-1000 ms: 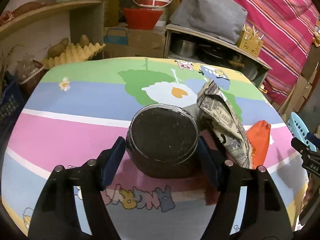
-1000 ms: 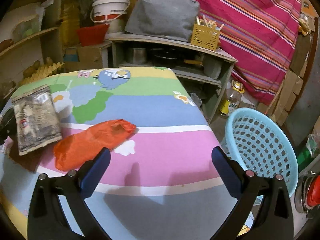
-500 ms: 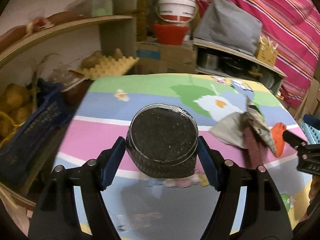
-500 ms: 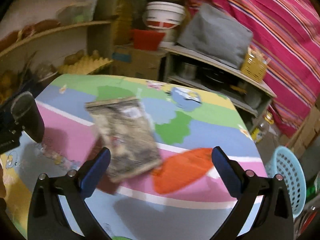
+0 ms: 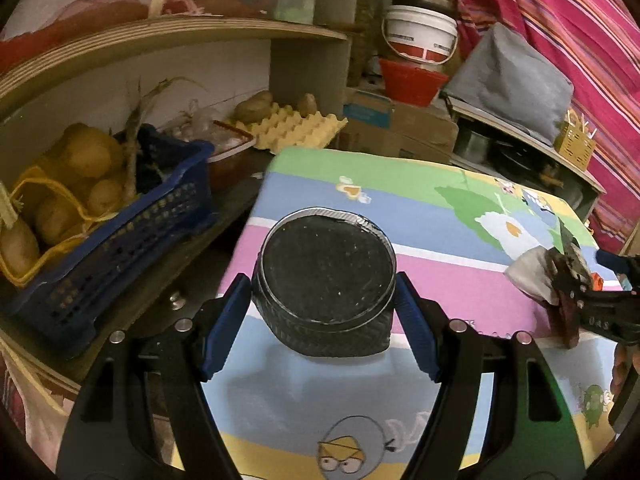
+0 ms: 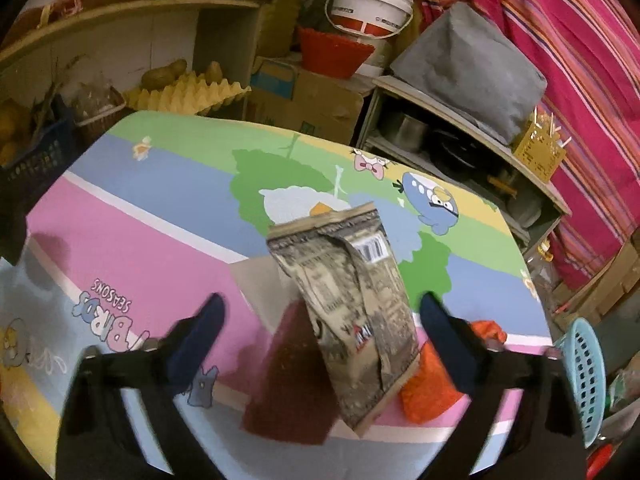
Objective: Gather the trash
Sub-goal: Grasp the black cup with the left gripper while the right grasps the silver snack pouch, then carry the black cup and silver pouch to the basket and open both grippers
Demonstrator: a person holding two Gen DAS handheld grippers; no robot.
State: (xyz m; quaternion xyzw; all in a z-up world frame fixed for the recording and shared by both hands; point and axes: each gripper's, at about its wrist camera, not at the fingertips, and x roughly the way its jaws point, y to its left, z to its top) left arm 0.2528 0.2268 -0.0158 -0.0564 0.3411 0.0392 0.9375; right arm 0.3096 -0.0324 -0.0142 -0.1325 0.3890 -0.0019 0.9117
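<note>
— What do we have in the left gripper (image 5: 324, 300)?

— We still clamp the black tub (image 5: 325, 276), both blue pads pressed to its sides. Half a second ago it hung over the pink stripe, well inside the bench (image 5: 440, 216); now it sits above the left edge, and the blue crate (image 5: 120, 240) of potatoes has come into view beside it.

— And the right gripper (image 6: 320, 328)?

— Its jaws stand wide apart and we hold nothing in them. Earlier the printed packet (image 6: 352, 300) lay ahead of the fingers; now it fills the gap between them, one end raised, though we cannot tell whether a pad touches it. The fingers look blurred.

— What lies around the packet?

— A dark red piece (image 6: 292, 380) sits under its left side, and the orange bag (image 6: 432, 380) lies just beside its right, partly behind the right finger. Both rest on the bench.

— Where is the basket?

— The light blue basket (image 6: 584, 376) stands off the bench's right edge, closer in view than before.
</note>
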